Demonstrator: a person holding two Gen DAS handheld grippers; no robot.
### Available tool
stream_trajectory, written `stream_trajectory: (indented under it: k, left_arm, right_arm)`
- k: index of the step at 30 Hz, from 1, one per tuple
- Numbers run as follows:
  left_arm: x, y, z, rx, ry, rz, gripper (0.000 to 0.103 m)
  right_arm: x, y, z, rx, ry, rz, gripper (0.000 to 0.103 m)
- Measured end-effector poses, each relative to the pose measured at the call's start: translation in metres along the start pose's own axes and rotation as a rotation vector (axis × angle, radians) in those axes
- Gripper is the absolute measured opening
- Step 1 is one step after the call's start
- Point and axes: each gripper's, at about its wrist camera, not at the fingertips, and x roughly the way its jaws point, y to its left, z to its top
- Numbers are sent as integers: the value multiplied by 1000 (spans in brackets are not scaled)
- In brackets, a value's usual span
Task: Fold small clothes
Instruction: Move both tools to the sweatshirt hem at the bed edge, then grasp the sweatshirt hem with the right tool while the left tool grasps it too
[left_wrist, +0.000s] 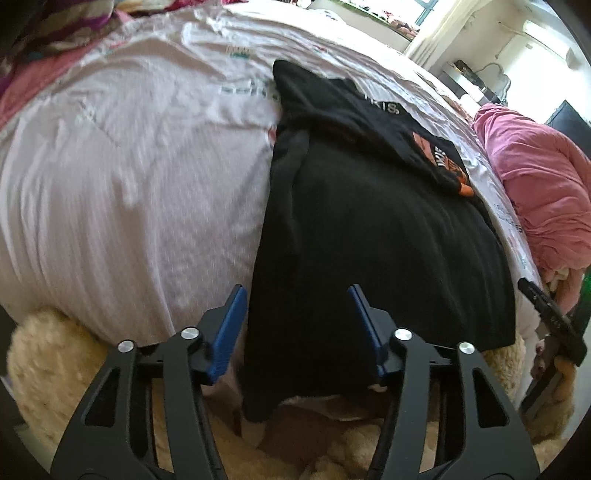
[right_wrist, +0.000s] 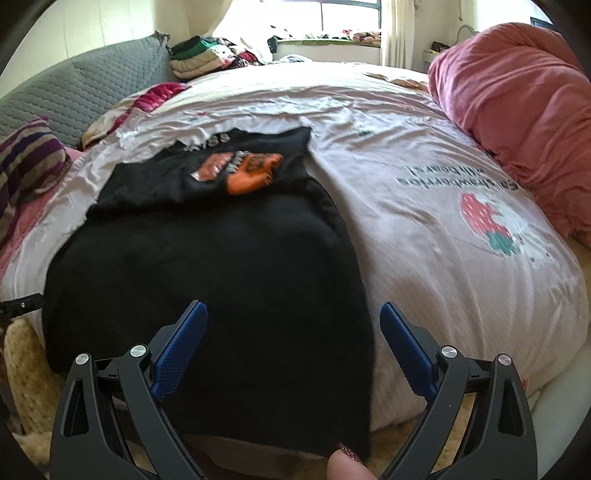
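the left gripper (left_wrist: 297, 291), black-armed with blue pads, has its jaws spread apart above the near left corner of a black cotton t-shirt with an orange and grey print (left_wrist: 369, 236). the shirt's left edge runs down between the two pads, but neither pad presses on the cloth. the right gripper (right_wrist: 293, 308), built the same, also stands spread, wider still, over the shirt's near right corner; the left pad sits over black fabric, the right pad over the pale pink printed bedsheet (right_wrist: 443, 229) just beside the shirt's right edge. the shirt lies flat on the sheet, its hem draped over the near edge of the bed, its top part folded down so the print faces up at the far end. a fingertip with a glittery nail (right_wrist: 347, 463) shows at the hem's corner below the right gripper. a rumpled rose-pink quilt (right_wrist: 517, 103) is heaped on the right of the bed, well apart from the shirt. cream fluffy bedding (left_wrist: 44, 354) shows under the sheet's near edge.
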Motion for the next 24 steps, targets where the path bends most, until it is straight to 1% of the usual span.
stream_trajectory:
  k: [5, 11, 17, 21, 24]
  left_arm:
    - [0, 7, -10, -25, 19, -5, 44]
    - [5, 12, -22, -37, 48, -5, 44]
    - [13, 7, -36, -6, 96, -7, 44]
    - [21, 5, -44, -13, 129, -29, 44]
    - [26, 5, -47, -17, 132, -27, 44]
  right_arm:
    - [0, -7, -14, -16, 32, -22, 94]
    - [1, -13, -27, -7, 68, -10, 94]
    - [0, -16, -40, -2, 102, -6, 94]
    - [0, -22, -47, 21, 128, 9, 94]
    - [0, -26, -52, 25, 150, 20, 92]
